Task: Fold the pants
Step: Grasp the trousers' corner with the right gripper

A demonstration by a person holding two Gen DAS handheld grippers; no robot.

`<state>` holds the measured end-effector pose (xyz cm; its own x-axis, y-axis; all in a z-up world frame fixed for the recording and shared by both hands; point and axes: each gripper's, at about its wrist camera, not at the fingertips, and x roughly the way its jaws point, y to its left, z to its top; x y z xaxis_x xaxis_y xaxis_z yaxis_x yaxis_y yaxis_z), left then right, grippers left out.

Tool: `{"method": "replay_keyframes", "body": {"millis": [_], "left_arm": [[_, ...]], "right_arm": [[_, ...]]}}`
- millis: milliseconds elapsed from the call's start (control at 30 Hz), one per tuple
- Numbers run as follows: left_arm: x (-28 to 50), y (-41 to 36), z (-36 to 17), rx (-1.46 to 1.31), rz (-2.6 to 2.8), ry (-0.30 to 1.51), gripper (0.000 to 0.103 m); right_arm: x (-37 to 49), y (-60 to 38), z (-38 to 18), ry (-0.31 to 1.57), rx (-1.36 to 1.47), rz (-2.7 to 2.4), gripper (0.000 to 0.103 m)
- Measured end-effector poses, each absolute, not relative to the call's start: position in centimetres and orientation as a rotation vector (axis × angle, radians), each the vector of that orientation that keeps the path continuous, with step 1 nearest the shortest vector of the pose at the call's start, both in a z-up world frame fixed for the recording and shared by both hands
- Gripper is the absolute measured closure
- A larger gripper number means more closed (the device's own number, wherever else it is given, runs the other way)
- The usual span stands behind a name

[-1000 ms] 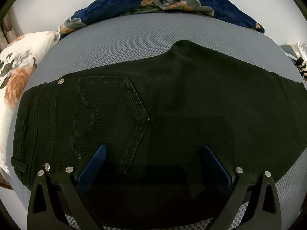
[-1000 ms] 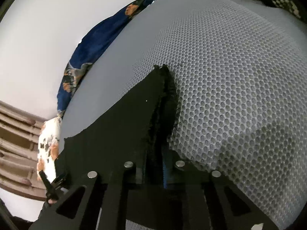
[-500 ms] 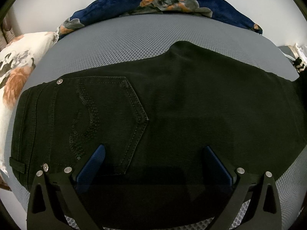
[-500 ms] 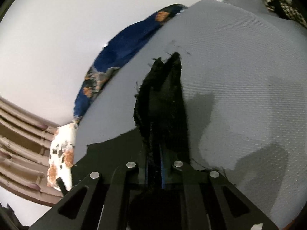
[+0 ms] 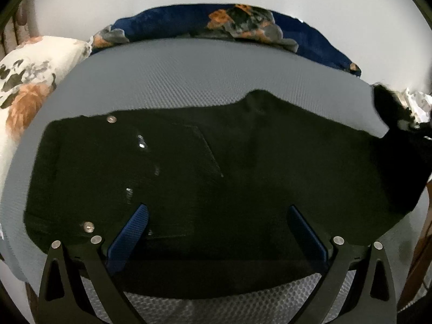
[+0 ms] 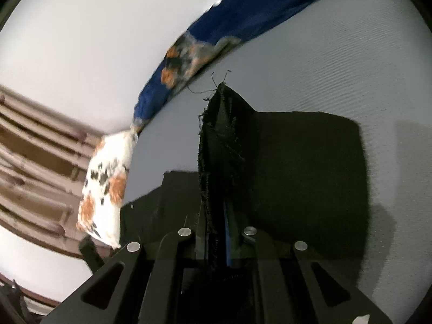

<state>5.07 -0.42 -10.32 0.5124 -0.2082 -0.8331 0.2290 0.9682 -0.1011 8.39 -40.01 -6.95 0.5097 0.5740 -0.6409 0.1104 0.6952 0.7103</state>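
R gripper [image 6: 216, 232]: fingers pinched narrow on a frayed hem [image 6: 220, 135] of the black pants [image 6: 302, 162], cloth lifted off the bed [image 6: 351, 54] and standing up between them. L gripper [image 5: 218, 224]: fingers [image 5: 135, 226] wide, nothing between them, over the pants' [image 5: 243, 167] seat w/ back pocket [image 5: 175, 156] and rivets. Pants lie flat across the grey mesh bed [image 5: 189, 81], far right end raised. Beyond: blue floral blanket [image 5: 243, 24] at the far edge, white floral pillow [image 5: 29, 67] on the left, white wall behind.
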Motion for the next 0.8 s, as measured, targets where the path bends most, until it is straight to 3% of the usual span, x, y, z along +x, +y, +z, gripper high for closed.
{"method": "replay_keyframes", "body": {"millis": [667,800], "left_arm": [[5.4,4.2,-7.2,-0.147,-0.343,0.946,0.006],[5.8,4.1,-7.2,-0.171,-0.365,0.953,0.006]], "right_arm": [[12.0,-24.0,-12.9,1.272,0.534,0.463,0.093],[11.9,-23.2,-13.1,1.296,0.517,0.481,0.08]]}}
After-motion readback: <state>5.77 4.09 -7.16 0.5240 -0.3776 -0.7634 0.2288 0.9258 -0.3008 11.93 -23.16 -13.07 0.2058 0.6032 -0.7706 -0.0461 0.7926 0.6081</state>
